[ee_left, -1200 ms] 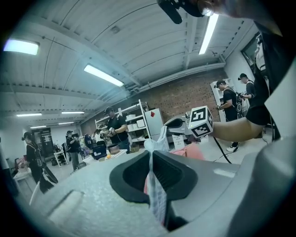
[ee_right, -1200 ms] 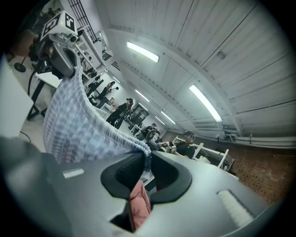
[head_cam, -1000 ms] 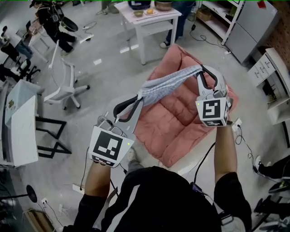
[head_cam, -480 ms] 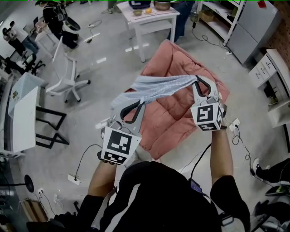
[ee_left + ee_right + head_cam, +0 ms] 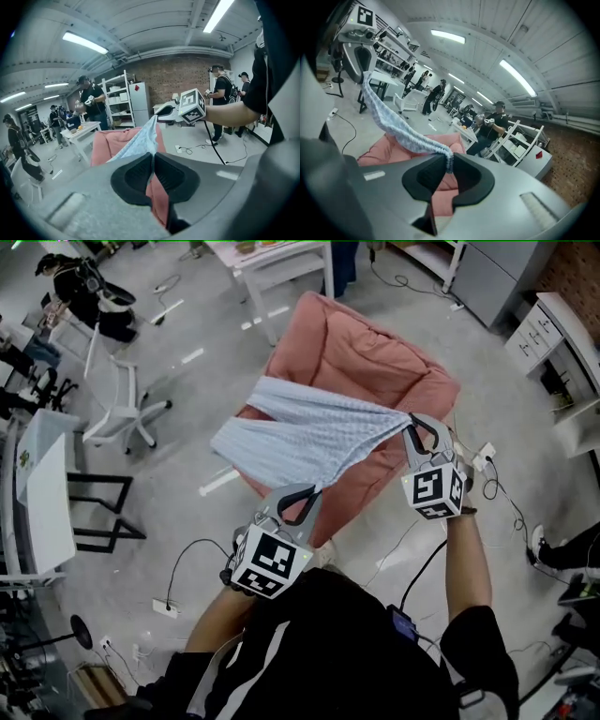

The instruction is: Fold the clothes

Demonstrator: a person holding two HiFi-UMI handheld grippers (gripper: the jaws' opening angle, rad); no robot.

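Both grippers hold the pale blue garment (image 5: 309, 432) spread in the air above the pink cushion (image 5: 375, 362).

Left gripper (image 5: 317, 491): jaws closed tight, pinching 1 corner of the near edge.

Right gripper (image 5: 410, 420): jaws pinched shut on the other corner.

The cloth runs taut between the 2 grips. In the head view its far end reaches past the cushion's left edge.

I judge this to be the lay-out step, with no fold made yet.

Next move, as I read it: lower both hands evenly so the cloth lands flat on the cushion without bunching. Only then open the jaws and regrip for fold 1.
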